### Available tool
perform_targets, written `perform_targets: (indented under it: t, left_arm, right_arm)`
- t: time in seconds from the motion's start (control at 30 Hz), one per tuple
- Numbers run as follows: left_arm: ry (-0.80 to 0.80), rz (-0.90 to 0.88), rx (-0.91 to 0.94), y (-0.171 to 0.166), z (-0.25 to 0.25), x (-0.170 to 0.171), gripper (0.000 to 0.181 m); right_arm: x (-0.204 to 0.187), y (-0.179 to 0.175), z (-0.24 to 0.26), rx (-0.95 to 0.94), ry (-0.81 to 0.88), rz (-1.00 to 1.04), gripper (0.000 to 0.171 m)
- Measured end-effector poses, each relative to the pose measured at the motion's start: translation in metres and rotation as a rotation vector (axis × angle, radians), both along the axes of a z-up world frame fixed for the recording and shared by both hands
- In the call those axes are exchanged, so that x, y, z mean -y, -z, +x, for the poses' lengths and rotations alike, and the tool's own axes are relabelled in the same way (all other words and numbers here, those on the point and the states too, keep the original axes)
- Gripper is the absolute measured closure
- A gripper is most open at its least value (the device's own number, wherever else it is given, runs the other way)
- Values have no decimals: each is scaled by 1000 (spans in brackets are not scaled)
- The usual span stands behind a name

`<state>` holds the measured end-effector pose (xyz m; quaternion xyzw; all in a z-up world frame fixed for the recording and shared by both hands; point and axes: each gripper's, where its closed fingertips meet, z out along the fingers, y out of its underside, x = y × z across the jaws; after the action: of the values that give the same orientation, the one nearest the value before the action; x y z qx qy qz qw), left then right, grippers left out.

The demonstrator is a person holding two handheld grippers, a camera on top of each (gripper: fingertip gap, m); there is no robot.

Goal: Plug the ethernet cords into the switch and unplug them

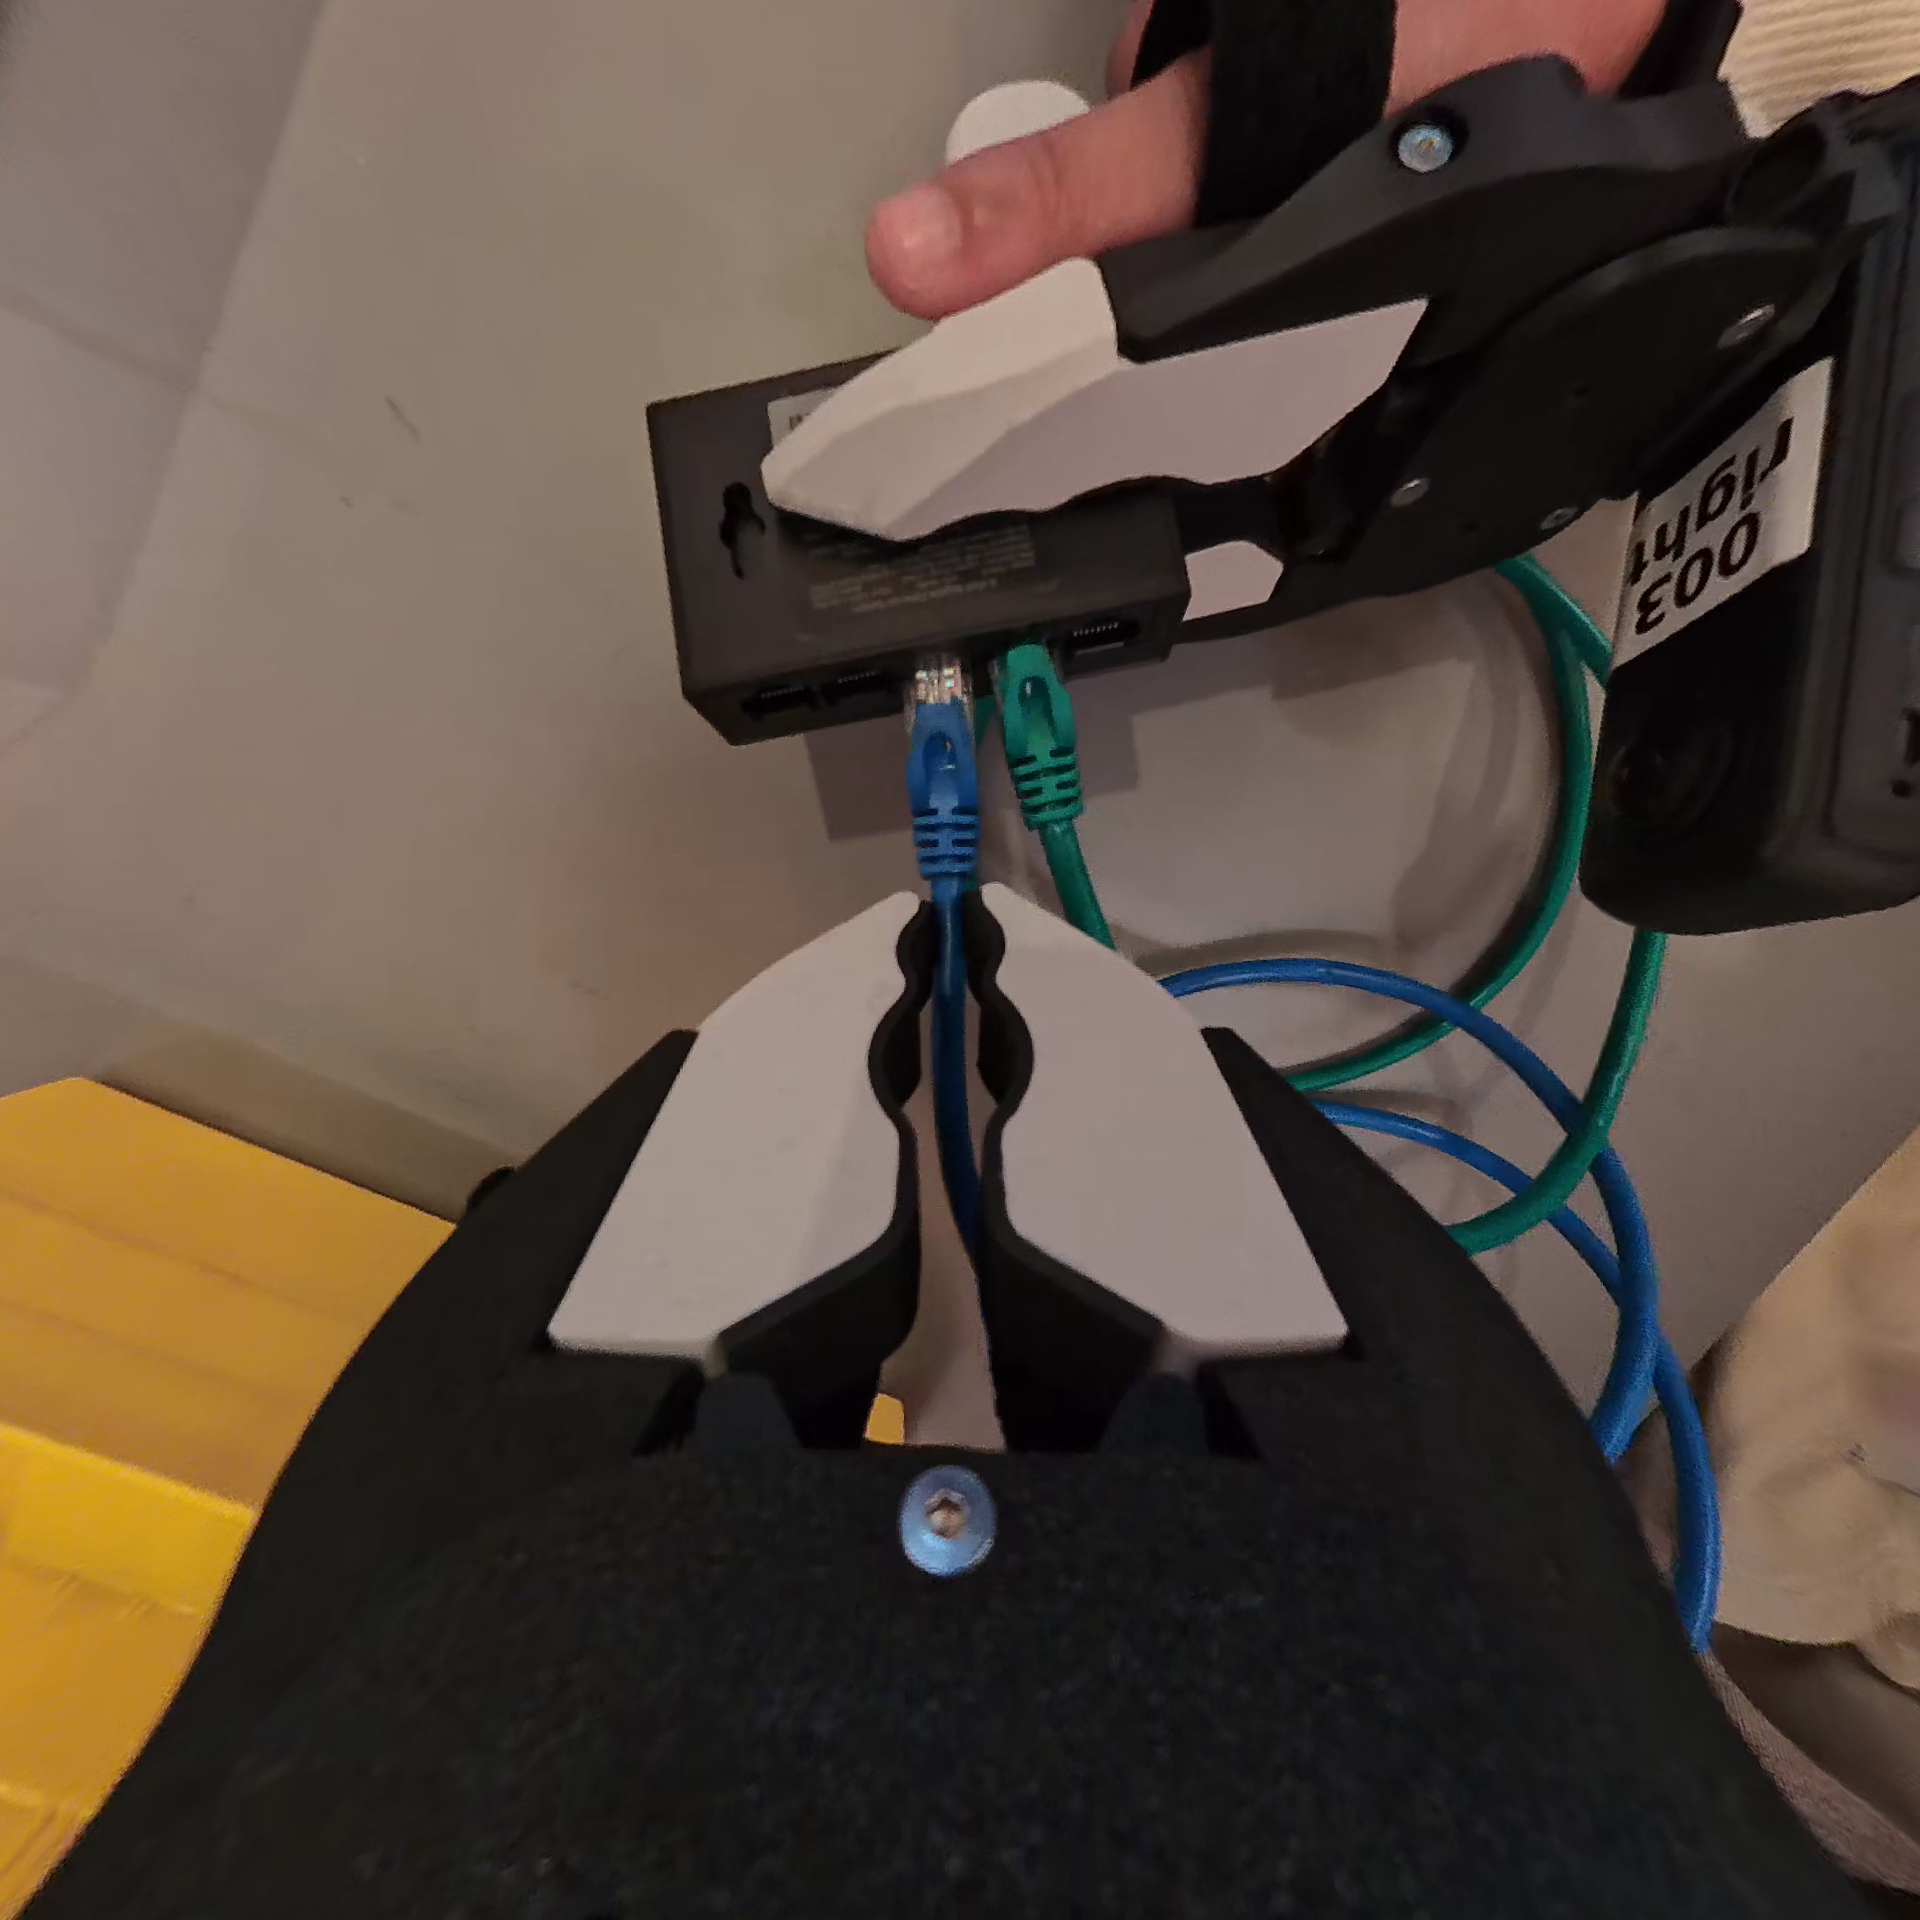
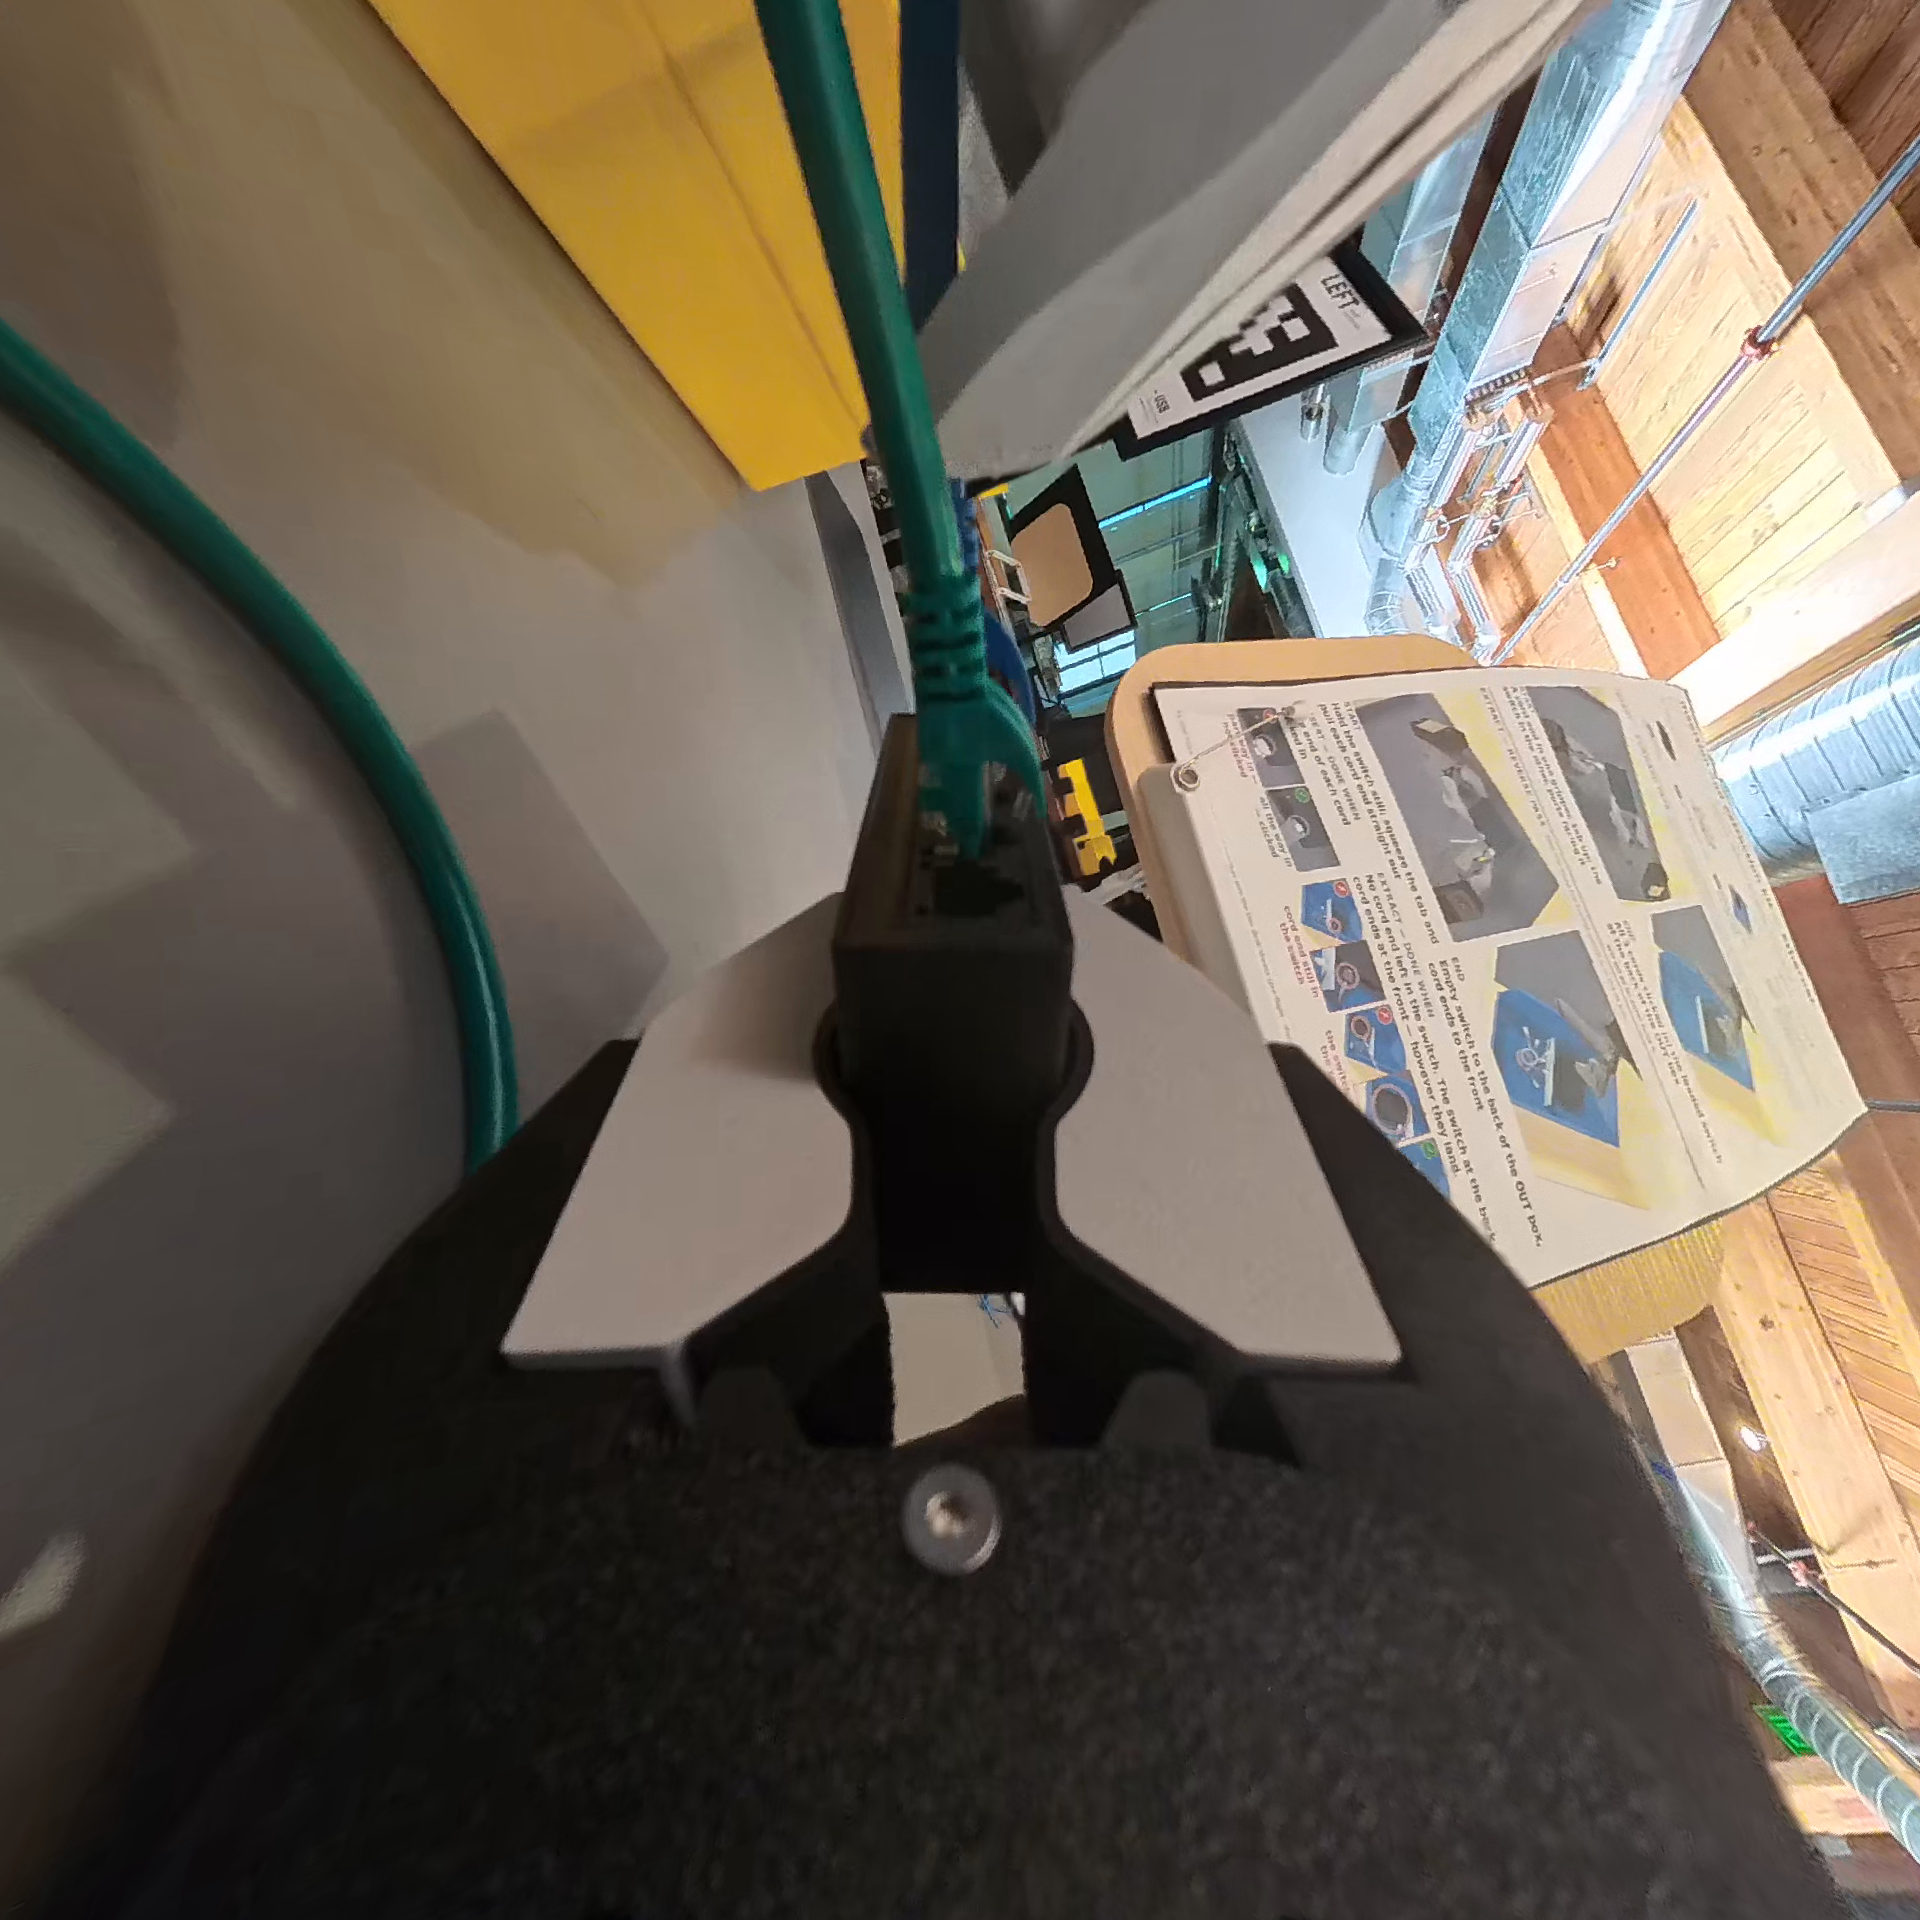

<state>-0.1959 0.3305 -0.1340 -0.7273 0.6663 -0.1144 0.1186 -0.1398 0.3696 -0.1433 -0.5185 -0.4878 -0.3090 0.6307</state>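
Observation:
A small black ethernet switch (image 1: 904, 582) is held in the air, its port row facing my left gripper. My right gripper (image 2: 951, 1029) is shut on the switch (image 2: 951, 997); it also shows in the left wrist view (image 1: 1039, 436), coming from the upper right. My left gripper (image 1: 948, 920) is shut on the blue cord (image 1: 948, 997) just behind its plug (image 1: 943, 769). The plug's clear tip sits at the mouth of a middle port; how deep it is I cannot tell. The green cord's plug (image 1: 1039, 738) sits in the neighbouring port and also shows in the right wrist view (image 2: 951, 686).
A yellow bin (image 1: 156, 1351) stands at the lower left and shows in the right wrist view (image 2: 665, 208). Loops of blue (image 1: 1621, 1226) and green cord (image 1: 1558, 748) hang at the right over the white table (image 1: 312, 416). An instruction sheet (image 2: 1507, 935) stands behind on a stand.

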Motion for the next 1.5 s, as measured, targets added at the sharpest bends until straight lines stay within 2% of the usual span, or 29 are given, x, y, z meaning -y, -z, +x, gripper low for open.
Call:
perform_targets:
  t: [0.3, 0.43, 0.6, 1.0, 1.13, 1.2, 1.27, 1.3, 1.4, 1.5]
  left_arm:
    - [120, 55, 94, -5, 12, 4, 177]
    - [138, 114, 141, -7, 15, 3, 178]
    - [155, 108, 167, -8, 14, 4, 178]
    - [96, 65, 284, -4, 21, -4, 177]
    - [53, 35, 328, -15, 22, -3, 176]
    - [38, 65, 347, -27, 15, -2, 171]
    - [-28, 162, 377, -48, -3, -7, 156]
    - [-55, 183, 412, -59, -15, -3, 157]
    - [-139, 190, 591, -89, -54, 26, 159]
    - [-256, 171, 815, -97, -94, 67, 159]
  right_arm:
    - [1, -3, 3, -36, -15, 0, 141]
    - [1, -3, 2, -31, -9, 5, 142]
    - [3, -6, -1, -36, -24, 21, 143]
    - [-1, -6, 4, -38, 11, 25, 143]
    - [-3, -10, 8, -99, -5, 3, 141]
    - [-2, -13, 6, -121, -31, 8, 141]
    - [-1, -11, 7, -111, -39, 0, 141]
    - [-1, -12, 8, -107, -45, 3, 141]
    - [2, -10, 5, -94, -77, -2, 141]
    - [2, -7, 4, -59, -93, 5, 141]
